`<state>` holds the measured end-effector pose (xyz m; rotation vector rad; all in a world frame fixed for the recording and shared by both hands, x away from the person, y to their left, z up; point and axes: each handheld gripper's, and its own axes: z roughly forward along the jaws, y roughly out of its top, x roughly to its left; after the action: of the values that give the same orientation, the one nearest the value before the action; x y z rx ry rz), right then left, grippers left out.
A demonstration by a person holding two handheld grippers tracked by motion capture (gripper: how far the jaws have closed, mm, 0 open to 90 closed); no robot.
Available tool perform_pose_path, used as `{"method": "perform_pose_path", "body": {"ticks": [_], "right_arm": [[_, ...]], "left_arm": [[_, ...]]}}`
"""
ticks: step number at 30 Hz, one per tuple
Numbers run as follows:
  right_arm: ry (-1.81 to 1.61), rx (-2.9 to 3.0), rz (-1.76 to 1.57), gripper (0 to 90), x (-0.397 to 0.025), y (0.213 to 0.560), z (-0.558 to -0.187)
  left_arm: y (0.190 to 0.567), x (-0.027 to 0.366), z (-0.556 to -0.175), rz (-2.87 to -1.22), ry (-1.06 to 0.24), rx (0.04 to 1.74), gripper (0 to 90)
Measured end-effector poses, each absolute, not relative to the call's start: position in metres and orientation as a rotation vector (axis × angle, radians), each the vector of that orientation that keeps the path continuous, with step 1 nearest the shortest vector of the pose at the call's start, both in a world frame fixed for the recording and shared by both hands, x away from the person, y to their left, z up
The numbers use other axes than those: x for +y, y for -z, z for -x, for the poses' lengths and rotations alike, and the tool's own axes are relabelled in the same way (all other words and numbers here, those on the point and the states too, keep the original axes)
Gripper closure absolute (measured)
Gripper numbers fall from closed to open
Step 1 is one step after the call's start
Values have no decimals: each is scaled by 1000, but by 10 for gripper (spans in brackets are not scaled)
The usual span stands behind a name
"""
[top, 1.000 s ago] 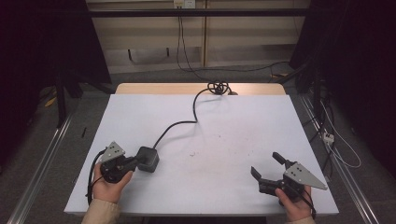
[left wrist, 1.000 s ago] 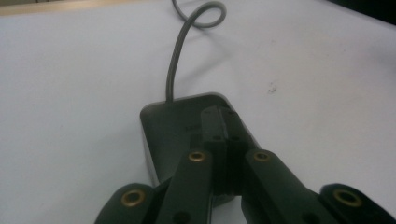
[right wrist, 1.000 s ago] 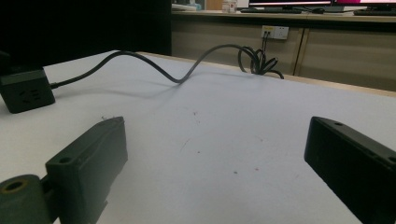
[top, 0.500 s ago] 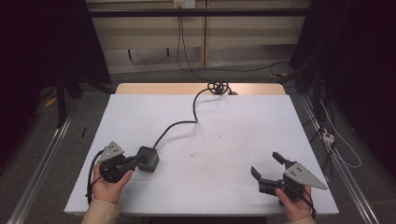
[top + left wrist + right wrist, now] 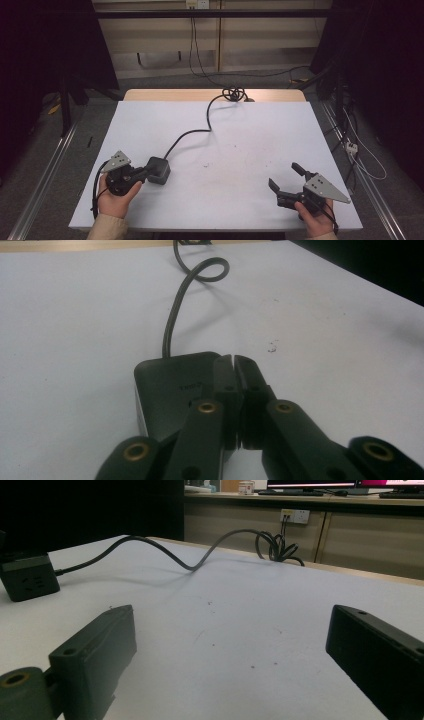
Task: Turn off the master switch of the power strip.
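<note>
Looking down from the high view, I had the left gripper at the near left of the white table, its nose right up against a dark cube-shaped power socket. A black cable snaked from the socket's far side to a knot at the table's back edge. My right gripper sat well apart at the near right, over bare table.

Switching to the left gripper view, I saw the jaws pressed together, tip to tip, lying over the socket's top face. Nothing sat between them, so this was no grasp; they rested on or just above the box, and I could not tell which. My judgement: to move that socket I had to back off, spread the jaws wider than the box, then close across two opposite side walls, low down, clear of the cable exit.

Over in the right gripper view, the jaws stood spread wide with only table between them. The socket showed far off at the left, outlet face toward me, cable arching behind. I reckoned the stiff cable could tug the box sideways once lifted.
</note>
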<state>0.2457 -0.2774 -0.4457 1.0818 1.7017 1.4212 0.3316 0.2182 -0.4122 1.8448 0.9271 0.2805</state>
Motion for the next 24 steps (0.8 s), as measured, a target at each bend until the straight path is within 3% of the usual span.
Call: {"method": "perform_pose_path", "body": {"ticks": [6, 24], "right_arm": [[-1420, 1697, -1084, 52, -278, 446, -246], [-1422, 1694, -1093, 52, -280, 446, -244]], "left_arm": [[409, 217, -333, -1827, -268, 921, 787], [407, 215, -336, -1828, -255, 912, 681]]}}
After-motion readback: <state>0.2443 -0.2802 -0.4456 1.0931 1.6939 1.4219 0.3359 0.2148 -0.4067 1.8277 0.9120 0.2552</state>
